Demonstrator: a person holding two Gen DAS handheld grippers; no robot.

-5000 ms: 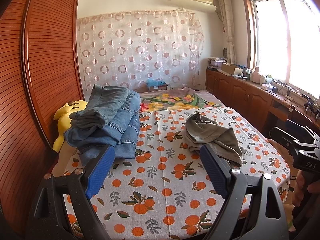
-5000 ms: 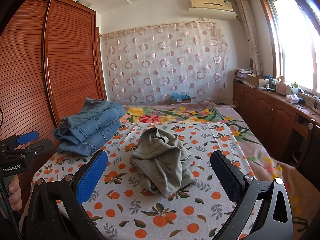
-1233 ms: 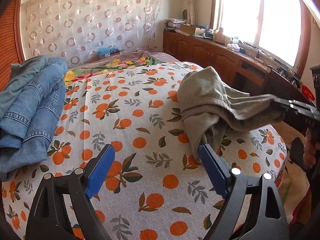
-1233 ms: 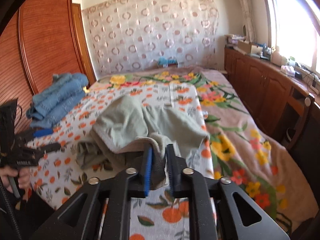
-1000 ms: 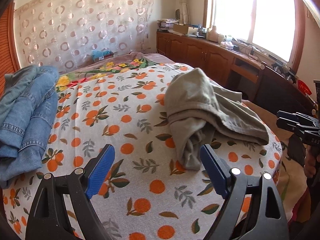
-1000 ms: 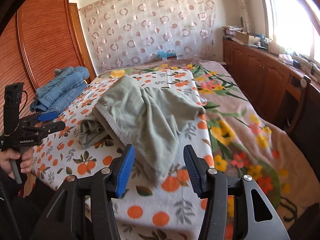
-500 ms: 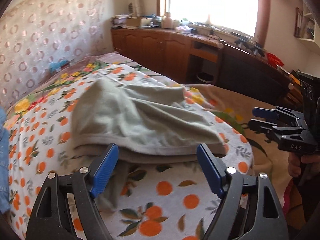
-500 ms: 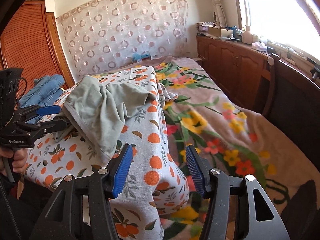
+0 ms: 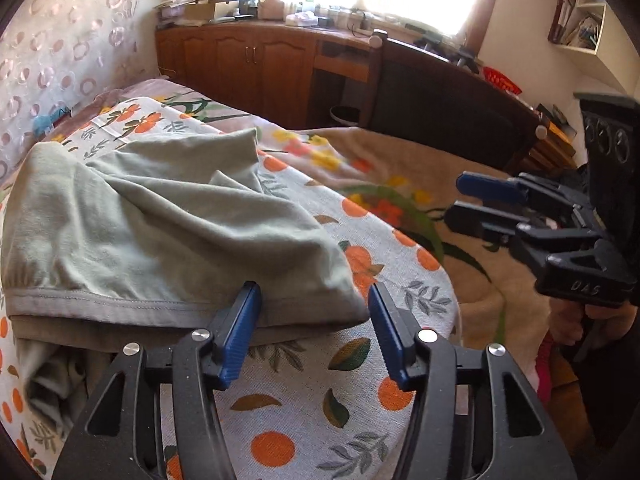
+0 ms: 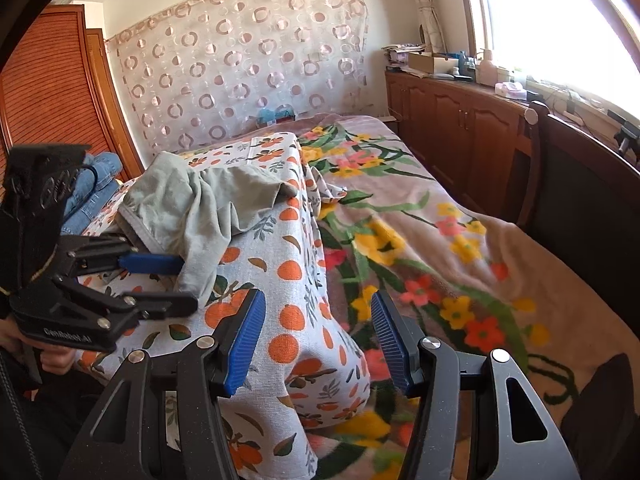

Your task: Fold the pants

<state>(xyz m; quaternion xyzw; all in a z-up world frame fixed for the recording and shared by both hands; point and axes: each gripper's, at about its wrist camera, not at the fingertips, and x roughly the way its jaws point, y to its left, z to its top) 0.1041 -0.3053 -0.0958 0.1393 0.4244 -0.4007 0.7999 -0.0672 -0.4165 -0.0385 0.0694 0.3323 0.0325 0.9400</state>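
Left wrist view: our left gripper (image 9: 314, 330) has its jaws partly open around the waistband of the green pants (image 9: 160, 232) on the bed (image 9: 320, 420). Beside the pants, our right gripper (image 10: 318, 338) hovers with jaws open, holding nothing.
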